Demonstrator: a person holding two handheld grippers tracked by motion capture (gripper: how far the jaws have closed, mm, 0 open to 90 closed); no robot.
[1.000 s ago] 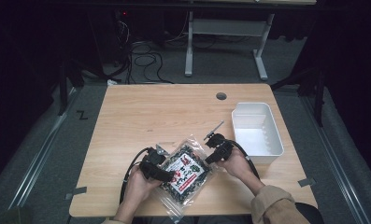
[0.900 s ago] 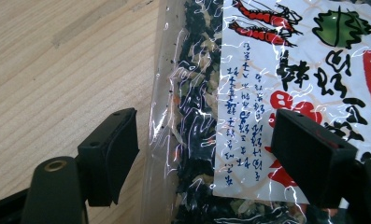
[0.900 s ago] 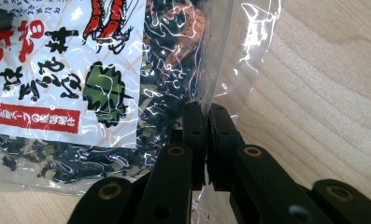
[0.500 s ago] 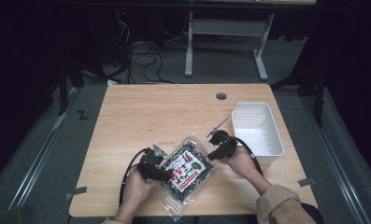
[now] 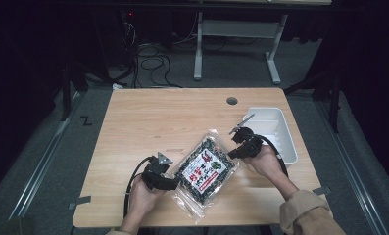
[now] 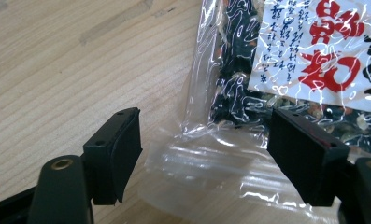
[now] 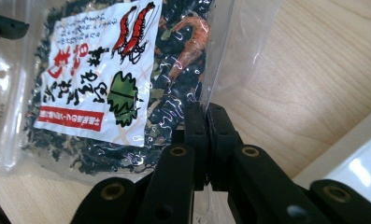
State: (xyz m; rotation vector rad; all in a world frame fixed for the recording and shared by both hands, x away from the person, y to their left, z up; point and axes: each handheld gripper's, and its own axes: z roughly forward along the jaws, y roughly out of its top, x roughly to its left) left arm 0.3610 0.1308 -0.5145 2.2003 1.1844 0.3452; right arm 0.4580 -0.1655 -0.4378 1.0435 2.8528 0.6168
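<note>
A clear plastic bag of dark dried seaweed and shrimp [image 5: 204, 171] with a white and red label lies slanted on the wooden table [image 5: 158, 117]. My right gripper [image 5: 237, 149] is shut on the bag's clear side edge [image 7: 220, 56]; the jaws meet on the film in the right gripper view [image 7: 206, 114]. At the bag's near left end my left gripper [image 5: 174, 183] stands open. Its two jaws straddle the bag's empty clear end [image 6: 211, 158] without pinching it, midpoint [image 6: 206, 140]. The label [image 6: 323, 51] lies just beyond.
A white plastic bin [image 5: 275, 129] stands at the table's right edge, close behind my right gripper; its rim [image 7: 360, 154] shows in the right gripper view. A cable hole [image 5: 231, 101] is at the back. Bare wood lies left and behind the bag.
The bag has shifted a little to the right and away from me, with my right gripper moving the same way. The left gripper has stayed about where it was.
</note>
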